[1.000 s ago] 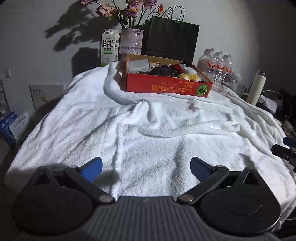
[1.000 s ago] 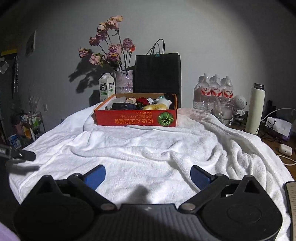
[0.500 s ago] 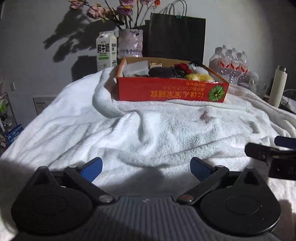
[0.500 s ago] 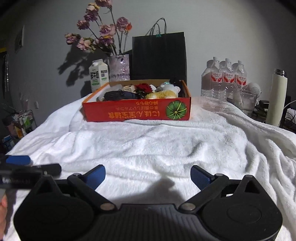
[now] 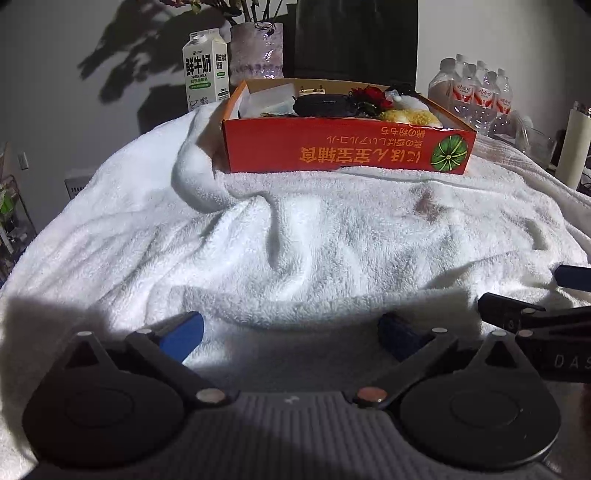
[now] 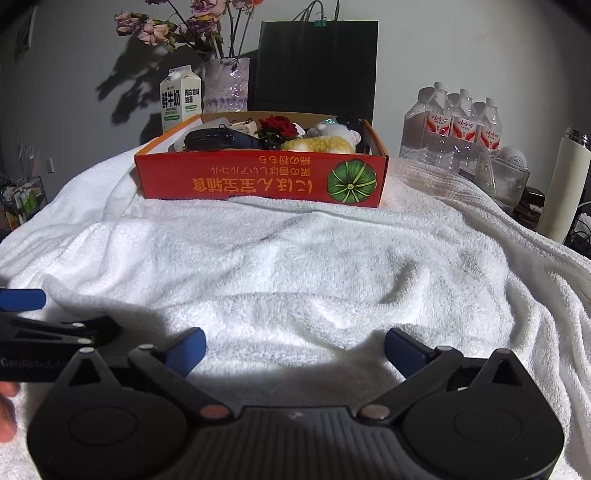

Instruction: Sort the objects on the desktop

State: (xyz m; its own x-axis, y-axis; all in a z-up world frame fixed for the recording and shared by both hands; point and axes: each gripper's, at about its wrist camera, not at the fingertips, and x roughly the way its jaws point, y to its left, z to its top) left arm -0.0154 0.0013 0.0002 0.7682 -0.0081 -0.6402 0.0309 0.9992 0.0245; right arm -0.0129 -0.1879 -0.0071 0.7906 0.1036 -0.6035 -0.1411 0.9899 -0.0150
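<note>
Grey wall and shadowed flowers (image 6: 192,26) are seen behind a desk draped in a white towel (image 5: 295,240). Toward the desk's far edge a red box (image 6: 258,181) is set on the towel, already filled with the small things: a black case (image 6: 218,140), a red rose (image 6: 279,127), a yellow plush (image 6: 317,144) and others too crowded to be told apart. A milk carton (image 5: 205,70), a vase (image 6: 225,85) and a black bag (image 6: 317,66) are stood behind it, with water bottles (image 6: 454,129) and a flask (image 6: 565,184) off the right edge.

No loose object is seen on the open towel, so the sorting is judged to be either near its end or paused between picks. The next move would call for an item to be chosen from the box, or a stray one to be found outside these views; neither can be settled from what is shown.

Both tongs are held level and low over the near edge, side by side, pointed at the box. The left tongs (image 5: 291,328) are spread wide and nothing is gripped. The right tongs (image 6: 295,347) are likewise released and bare. A fingertip is glimpsed at the lower left of the right view.
</note>
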